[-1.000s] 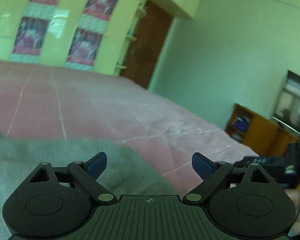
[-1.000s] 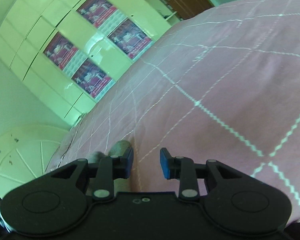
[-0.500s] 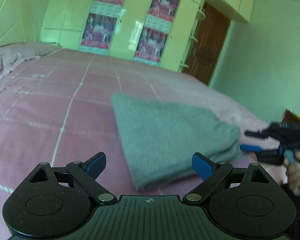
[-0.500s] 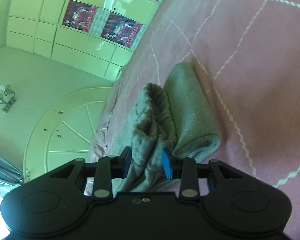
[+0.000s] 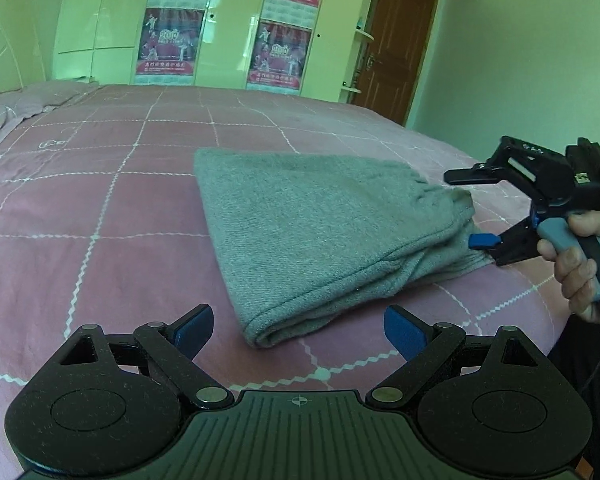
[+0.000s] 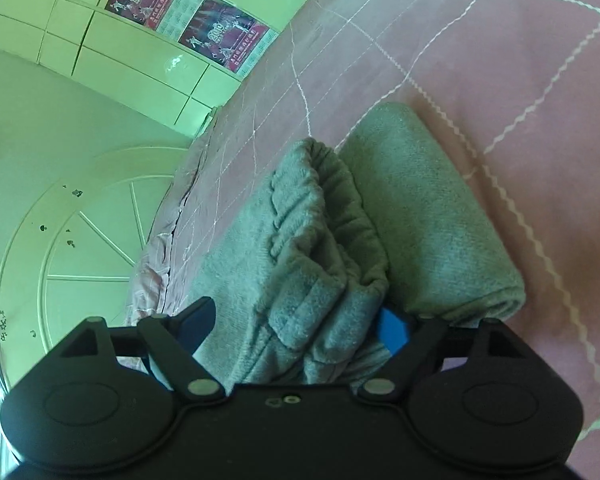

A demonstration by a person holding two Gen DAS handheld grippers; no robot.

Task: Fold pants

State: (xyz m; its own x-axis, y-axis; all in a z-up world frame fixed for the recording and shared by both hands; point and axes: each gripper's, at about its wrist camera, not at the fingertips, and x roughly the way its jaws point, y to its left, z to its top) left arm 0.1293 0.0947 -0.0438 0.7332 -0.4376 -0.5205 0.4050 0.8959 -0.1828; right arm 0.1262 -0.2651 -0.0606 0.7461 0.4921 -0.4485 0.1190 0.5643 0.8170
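Grey pants (image 5: 320, 232) lie folded in a thick rectangle on the pink checked bed (image 5: 100, 208). My left gripper (image 5: 298, 330) is open and empty, hovering just in front of the fold's near corner. My right gripper (image 5: 466, 210) is open at the pants' right end, its jaws spread above and below the waistband edge. In the right wrist view the gathered waistband (image 6: 320, 240) lies between the open fingers of the right gripper (image 6: 296, 326), and a rolled fold (image 6: 432, 216) lies to its right.
A crumpled pink pillow or sheet (image 5: 16, 108) lies at the bed's far left. White wardrobes with posters (image 5: 220, 28) and a brown door (image 5: 396, 40) stand behind the bed. A round white headboard (image 6: 80, 240) is at the bed's head.
My right gripper has opened wide at the waistband end. My left gripper has swung back and now views the folded pants from the near side.
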